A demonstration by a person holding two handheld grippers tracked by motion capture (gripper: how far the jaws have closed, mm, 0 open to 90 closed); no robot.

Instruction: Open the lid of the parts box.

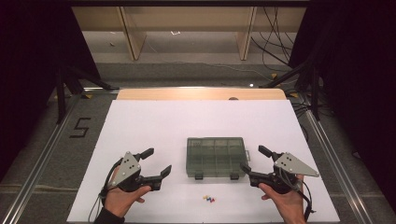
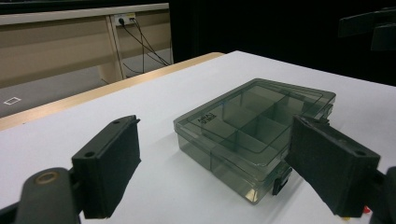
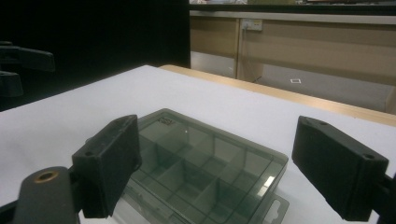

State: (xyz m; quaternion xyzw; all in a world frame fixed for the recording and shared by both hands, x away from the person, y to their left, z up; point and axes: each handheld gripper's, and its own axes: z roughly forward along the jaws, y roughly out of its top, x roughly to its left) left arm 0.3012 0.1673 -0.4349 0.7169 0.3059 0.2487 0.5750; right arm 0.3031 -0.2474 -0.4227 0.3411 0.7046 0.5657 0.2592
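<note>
A smoky clear plastic organiser box with its lid down and several inner compartments lies on the white table. Its two dark latches face the person. My left gripper hovers to the box's left, jaws open and empty, and looks across at the box. My right gripper sits to the box's right, also open with nothing between its pads, and has the box close below its jaws. A small cluster of coloured push pins lies on the table in front of the box.
A wooden strip runs along the table's far edge. Dark stands and cables flank the table at the back. Wooden furniture legs stand on the floor beyond.
</note>
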